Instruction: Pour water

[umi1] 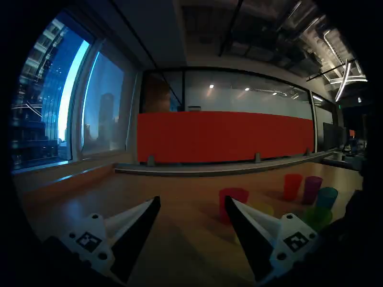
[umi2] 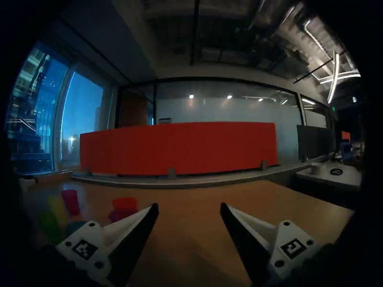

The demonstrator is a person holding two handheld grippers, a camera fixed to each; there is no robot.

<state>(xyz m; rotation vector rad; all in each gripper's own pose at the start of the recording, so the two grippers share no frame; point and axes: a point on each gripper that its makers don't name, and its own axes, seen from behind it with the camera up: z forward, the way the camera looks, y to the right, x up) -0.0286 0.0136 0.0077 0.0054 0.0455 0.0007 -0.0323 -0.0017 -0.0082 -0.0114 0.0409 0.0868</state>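
Note:
Several coloured plastic cups stand on a wooden table [umi1: 191, 239]. In the left gripper view a red cup [umi1: 233, 203] stands just beyond my right finger, with an orange-red cup [umi1: 292, 186], a purple cup [umi1: 312, 189], a teal cup [umi1: 326, 197], a green cup [umi1: 317, 217] and a yellow cup [umi1: 262, 209] farther right. My left gripper [umi1: 192, 203] is open and holds nothing. In the right gripper view a pink cup [umi2: 71, 201], a red cup [umi2: 125, 204], a yellow cup [umi2: 57, 209] and a green cup [umi2: 49, 226] stand at the left. My right gripper [umi2: 189, 210] is open and holds nothing.
A long red partition [umi1: 225, 136] with glass above it runs behind the table's far edge. Large windows [umi1: 52, 119] lie to the left. A side desk [umi2: 330, 174] with small items and a dark monitor [umi2: 313, 141] stands at the right.

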